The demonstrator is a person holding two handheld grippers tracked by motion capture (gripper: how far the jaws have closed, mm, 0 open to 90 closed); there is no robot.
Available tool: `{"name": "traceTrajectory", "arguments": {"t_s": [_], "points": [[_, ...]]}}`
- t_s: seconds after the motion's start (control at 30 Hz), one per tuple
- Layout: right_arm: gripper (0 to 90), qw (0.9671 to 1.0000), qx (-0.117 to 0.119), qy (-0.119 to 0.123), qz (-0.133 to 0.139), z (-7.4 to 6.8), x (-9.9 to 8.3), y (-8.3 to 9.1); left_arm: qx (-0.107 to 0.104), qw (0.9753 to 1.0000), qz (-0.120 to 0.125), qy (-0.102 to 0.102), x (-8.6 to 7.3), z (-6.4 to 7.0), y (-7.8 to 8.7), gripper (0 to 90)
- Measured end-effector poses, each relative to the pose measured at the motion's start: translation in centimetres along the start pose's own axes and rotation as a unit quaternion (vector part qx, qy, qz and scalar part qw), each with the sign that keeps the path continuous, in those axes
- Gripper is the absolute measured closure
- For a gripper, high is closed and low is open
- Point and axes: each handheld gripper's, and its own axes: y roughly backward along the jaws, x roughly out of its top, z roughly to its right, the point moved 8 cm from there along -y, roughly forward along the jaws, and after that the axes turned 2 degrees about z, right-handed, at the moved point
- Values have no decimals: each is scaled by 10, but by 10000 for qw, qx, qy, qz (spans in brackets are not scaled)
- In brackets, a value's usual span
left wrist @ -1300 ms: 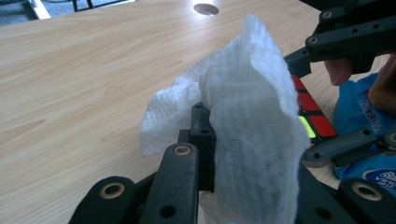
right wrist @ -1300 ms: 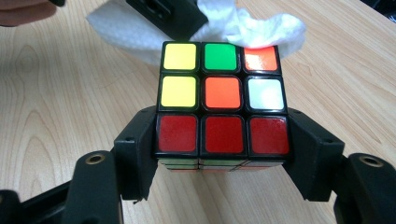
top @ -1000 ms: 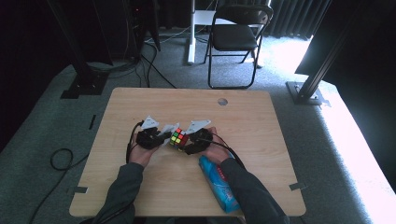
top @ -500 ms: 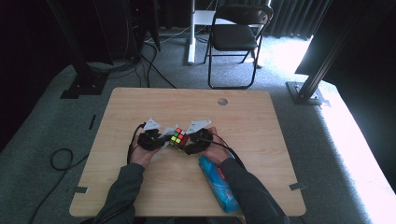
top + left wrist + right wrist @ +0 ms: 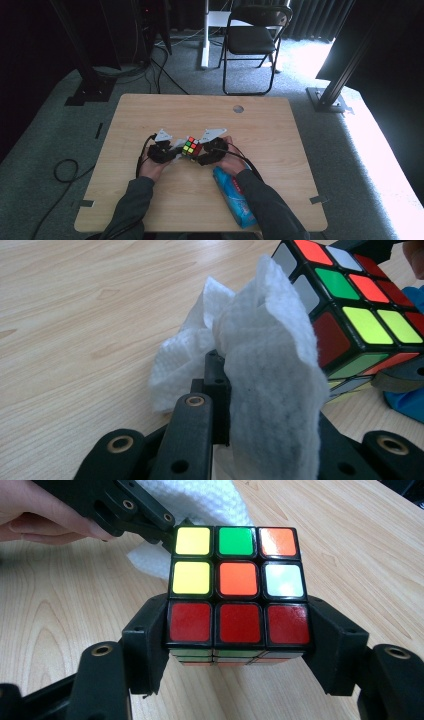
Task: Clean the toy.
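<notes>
One glossy plastic puzzle cube (image 5: 239,591) sits near the table's (image 5: 280,130) front-middle, clamped by the right gripper (image 5: 239,652) across its red bottom row. Left of the cube, the left gripper (image 5: 225,385) pinches a crumpled, dimpled white paper towel (image 5: 270,375) against its side.

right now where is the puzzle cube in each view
High view: the puzzle cube sits at the table's middle, between the two grippers.
Left gripper view: upper right, behind the white paper towel pinched in the left gripper.
Right gripper view: centre, its bottom red row clamped by the right gripper.
Shared landmark: the white paper towel, beside the cube in all three.
</notes>
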Motion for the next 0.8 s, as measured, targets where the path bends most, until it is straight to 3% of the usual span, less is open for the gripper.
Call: {"name": "traceTrajectory", "arguments": {"t_s": [0.37,0.8], "points": [[344,10000,7,17,-21,0,0,-1,-34,9998,176,-56,10,6,9,832],[344,10000,-6,43,-53,0,-1,-1,-195,9980,586,-140,32,16,29,832]]}}
